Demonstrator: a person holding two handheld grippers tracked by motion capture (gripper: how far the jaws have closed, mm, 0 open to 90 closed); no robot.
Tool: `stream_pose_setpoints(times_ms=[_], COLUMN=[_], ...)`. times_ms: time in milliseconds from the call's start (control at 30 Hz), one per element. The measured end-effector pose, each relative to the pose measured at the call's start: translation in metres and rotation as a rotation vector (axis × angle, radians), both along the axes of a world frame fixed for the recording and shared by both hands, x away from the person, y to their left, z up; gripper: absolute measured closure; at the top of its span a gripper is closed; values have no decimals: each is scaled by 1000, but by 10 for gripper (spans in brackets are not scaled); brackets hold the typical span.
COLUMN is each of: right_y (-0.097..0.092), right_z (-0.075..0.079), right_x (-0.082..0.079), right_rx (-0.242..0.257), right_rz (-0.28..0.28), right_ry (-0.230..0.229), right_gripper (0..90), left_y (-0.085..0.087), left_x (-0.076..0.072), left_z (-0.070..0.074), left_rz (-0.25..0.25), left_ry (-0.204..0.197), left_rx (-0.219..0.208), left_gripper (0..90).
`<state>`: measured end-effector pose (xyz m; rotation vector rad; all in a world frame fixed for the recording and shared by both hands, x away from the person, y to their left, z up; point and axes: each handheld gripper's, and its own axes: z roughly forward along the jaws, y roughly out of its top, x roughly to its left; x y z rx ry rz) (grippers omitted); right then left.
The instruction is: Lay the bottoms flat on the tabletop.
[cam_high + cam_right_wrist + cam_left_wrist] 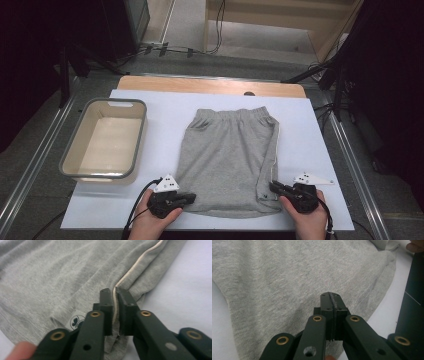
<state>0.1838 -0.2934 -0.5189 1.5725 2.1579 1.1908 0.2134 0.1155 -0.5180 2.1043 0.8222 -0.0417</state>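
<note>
Shorts: grey shorts (225, 160) lie flat mid-worktop (310, 145), waistband at the far side, hem toward the person.
Left gripper: the left gripper (187, 197) lies at the near left hem corner, jaws pressed fully together; whether cloth is pinched between them cannot be told.
Right gripper: the right gripper (273, 186) sits at the near right corner, jaws nearly closed, clamping the cream-piped side seam (130, 272).
Bin: a bin (80, 145) stands left of the shorts, apart.

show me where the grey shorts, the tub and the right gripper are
grey shorts (225, 160), high view, middle of the fabric
tub (141, 131), high view, right rim
right gripper (114, 296), right gripper view, between its fingers, closed on the shorts' piped edge
</note>
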Motion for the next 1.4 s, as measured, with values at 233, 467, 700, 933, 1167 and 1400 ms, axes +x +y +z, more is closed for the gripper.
stream_pose_setpoints(times_ms=[233, 467, 700, 933, 1167, 1400], right_y=[-29, -87, -115, -123, -107, -44], right_z=[14, 18, 8, -2, 11, 22], right_x=[-19, -46, -53, -50, -55, -50], right_rx=[6, 22, 20, -24, -19, -6], right_rz=[-63, -196, -228, -232, -241, -37], right_ry=[-41, -28, 31, 76, -46, -112], right_gripper=[830, 831, 832, 819, 569, 614], left_y=[0, 0, 0, 0, 3, 8], left_x=[0, 0, 0, -1, -10, -15], left_z=[0, 0, 0, 2, 13, 20], left_rz=[0, 0, -1, -3, -36, -38], left_ry=[0, 6, 8, -4, -30, -61], left_rx=[-2, -1, -1, 9, -48, -95], left_gripper=[896, 896, 897, 900, 900, 843])
